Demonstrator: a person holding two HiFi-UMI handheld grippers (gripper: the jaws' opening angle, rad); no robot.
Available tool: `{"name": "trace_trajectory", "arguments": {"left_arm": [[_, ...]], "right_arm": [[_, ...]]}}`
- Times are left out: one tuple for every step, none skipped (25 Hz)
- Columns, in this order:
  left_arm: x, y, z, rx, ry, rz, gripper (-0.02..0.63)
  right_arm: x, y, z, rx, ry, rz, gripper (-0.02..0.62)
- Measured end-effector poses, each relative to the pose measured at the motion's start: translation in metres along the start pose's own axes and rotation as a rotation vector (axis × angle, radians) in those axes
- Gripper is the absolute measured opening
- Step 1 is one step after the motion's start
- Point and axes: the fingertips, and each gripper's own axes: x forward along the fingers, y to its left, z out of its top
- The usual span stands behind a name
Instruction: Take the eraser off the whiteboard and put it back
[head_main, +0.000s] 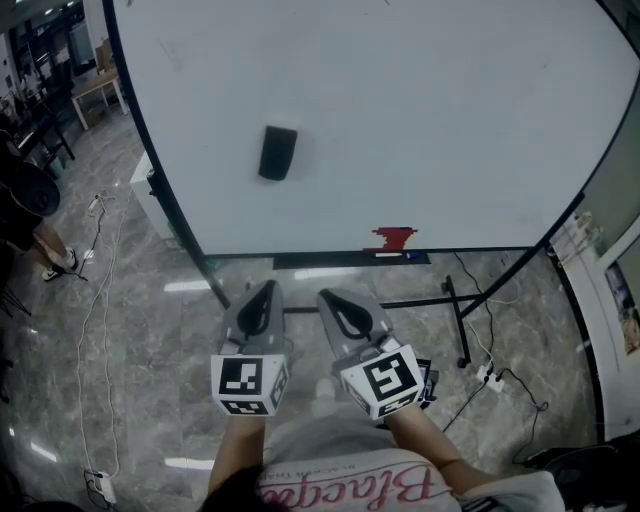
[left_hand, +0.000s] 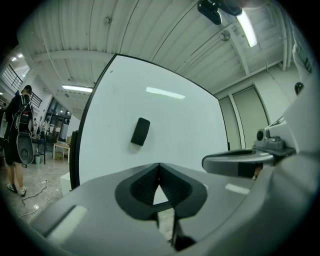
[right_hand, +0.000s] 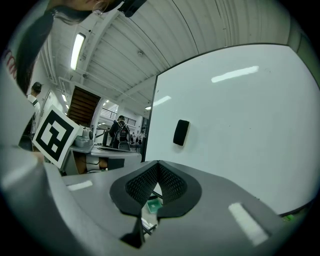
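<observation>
The black eraser sticks on the whiteboard, left of its middle. Your left claw is shut tight and holds nothing. Your right claw is shut and empty too. Both sit side by side below the board, well apart from the eraser. A red thing lies on the board's bottom ledge. The eraser's long side runs up and down, its top leaning a little right.

Eraser on the whiteboard (upper left), both grippers side by side before it.
</observation>
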Motion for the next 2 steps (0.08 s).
{"name": "trace_trajectory", "arguments": {"left_arm": [[0.0009, 0.0009, 0.0005, 0.0, -0.002, 0.0, 0.0], [0.0018, 0.0017, 0.001, 0.0, -0.003, 0.001, 0.0]], "right_arm": [[0.0011, -0.0001, 0.0005, -0.003, 0.0, 0.002, 0.0], [0.0021, -0.0001, 0.001, -0.006, 0.001, 0.004, 0.0]]}}
